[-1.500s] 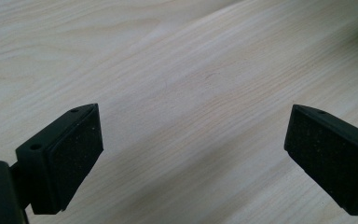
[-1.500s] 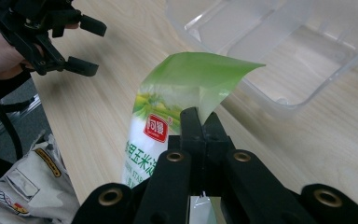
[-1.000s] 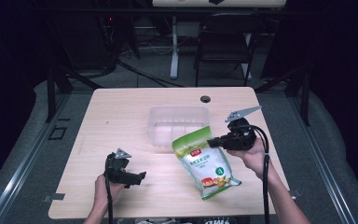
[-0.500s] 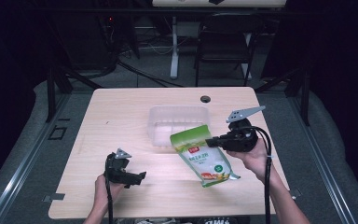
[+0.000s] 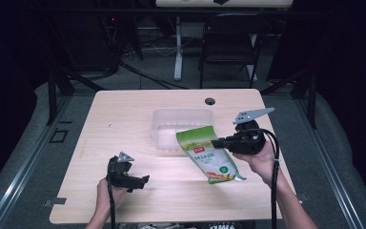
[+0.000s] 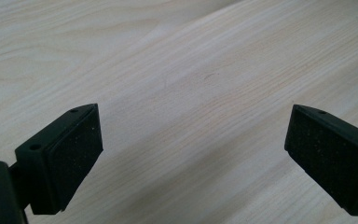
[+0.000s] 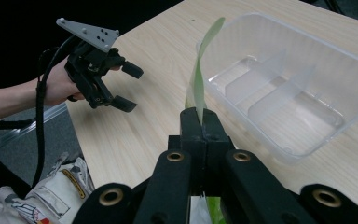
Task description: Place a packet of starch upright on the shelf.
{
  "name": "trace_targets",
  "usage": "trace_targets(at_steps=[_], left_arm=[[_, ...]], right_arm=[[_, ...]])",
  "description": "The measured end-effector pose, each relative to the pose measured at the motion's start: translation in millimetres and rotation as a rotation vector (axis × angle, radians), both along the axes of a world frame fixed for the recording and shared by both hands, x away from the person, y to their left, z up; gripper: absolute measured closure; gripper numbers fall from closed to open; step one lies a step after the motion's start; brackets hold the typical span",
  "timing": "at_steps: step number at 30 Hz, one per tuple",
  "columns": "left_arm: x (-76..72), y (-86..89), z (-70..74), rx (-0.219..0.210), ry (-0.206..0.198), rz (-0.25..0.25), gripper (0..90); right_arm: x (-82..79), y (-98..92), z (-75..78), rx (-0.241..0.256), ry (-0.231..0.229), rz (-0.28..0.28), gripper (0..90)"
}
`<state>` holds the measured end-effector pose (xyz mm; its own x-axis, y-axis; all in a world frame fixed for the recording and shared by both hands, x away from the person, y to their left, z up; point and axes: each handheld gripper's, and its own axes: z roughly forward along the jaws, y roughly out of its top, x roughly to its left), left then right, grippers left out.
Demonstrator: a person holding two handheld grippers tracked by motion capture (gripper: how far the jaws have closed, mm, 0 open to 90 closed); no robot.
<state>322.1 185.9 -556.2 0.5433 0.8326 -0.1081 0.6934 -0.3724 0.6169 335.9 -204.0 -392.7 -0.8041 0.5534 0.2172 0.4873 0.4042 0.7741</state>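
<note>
A green snack bag hangs tilted above the table's right half, its top near the clear plastic bin. My right gripper is shut on the bag's right edge; in the right gripper view the bag rises edge-on from the closed jaws, beside the bin with its inner dividers. My left gripper rests low near the table's front left, open, with nothing between its pads; bare wood lies below it. The left gripper also appears across the table in the right gripper view.
The wooden table has a round cable hole at its back edge. A chair and a desk leg stand beyond the table in the dark. Cables trail from both grippers.
The right gripper has carried the bag up and leftward, so its top now sits closer to the bin. The left gripper has stayed put.
</note>
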Motion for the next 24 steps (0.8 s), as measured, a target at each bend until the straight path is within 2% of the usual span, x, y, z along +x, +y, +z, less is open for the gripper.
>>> trace_targets(at_steps=[15, 21, 24], left_arm=[[0.9, -0.9, 1.1, 0.002, -0.004, -0.008, 4.0], [1.1, -1.2, 0.9, -0.001, -0.002, -0.006, 4.0], [0.9, -0.7, 1.0, -0.003, -0.002, -0.003, 4.0]], right_arm=[[-1.0, -6.4, 21.0, 0.043, -0.032, -0.038, 90.0], [3.4, -5.6, 29.5, 0.074, -0.045, -0.06, 90.0], [6.8, -3.8, 33.1, 0.072, -0.052, -0.064, 90.0]])
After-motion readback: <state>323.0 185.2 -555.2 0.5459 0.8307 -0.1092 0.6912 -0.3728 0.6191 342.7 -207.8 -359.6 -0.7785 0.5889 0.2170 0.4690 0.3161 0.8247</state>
